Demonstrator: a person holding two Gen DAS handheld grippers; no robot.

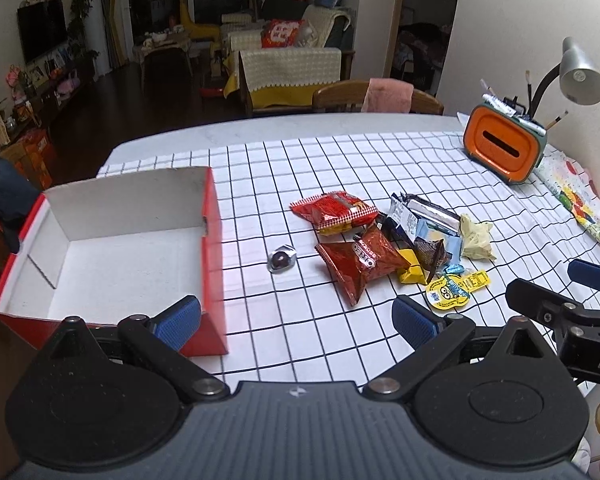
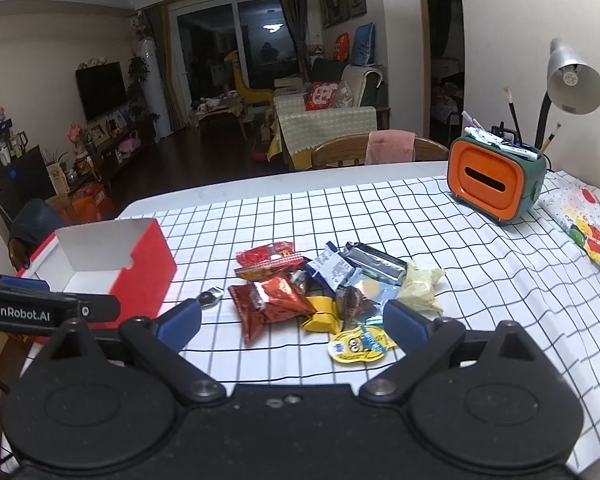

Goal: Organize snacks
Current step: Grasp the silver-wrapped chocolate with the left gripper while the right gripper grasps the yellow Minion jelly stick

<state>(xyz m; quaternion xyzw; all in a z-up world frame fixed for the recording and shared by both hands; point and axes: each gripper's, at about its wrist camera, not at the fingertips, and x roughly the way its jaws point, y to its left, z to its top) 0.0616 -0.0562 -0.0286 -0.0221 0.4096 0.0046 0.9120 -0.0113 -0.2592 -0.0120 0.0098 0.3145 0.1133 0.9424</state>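
Two handheld grippers with blue finger pads hover over a table draped in a white cloth with a black grid (image 1: 340,160), both with jaws spread wide and nothing between them. The left gripper (image 1: 296,320) sits at the near edge, its left pad just in front of the near right corner of an open red cardboard box with a white interior (image 1: 112,256), which stands empty at the left side of the table. The right gripper (image 2: 292,322) hangs over the near edge of a loose heap of snacks at the table's centre, right of the box and apart from it.

Nearest the box lies a small silver foil-wrapped candy (image 1: 282,258), on its own. Next to the right comes a dark red Oreo packet (image 1: 364,268), with a red and yellow crinkled snack bag (image 1: 336,212) behind it. A yellow wrapped square (image 1: 410,272) and a round yellow jelly cup with a cartoon lid (image 1: 448,294) lie at the near side of the heap. A silver and blue foil pouch (image 1: 424,214) and a pale yellow crumpled wrapper (image 1: 476,236) lie to the right.

Far right, an orange and green desk organiser holding pens and brushes (image 1: 502,148) stands beside a grey gooseneck lamp (image 1: 580,74).
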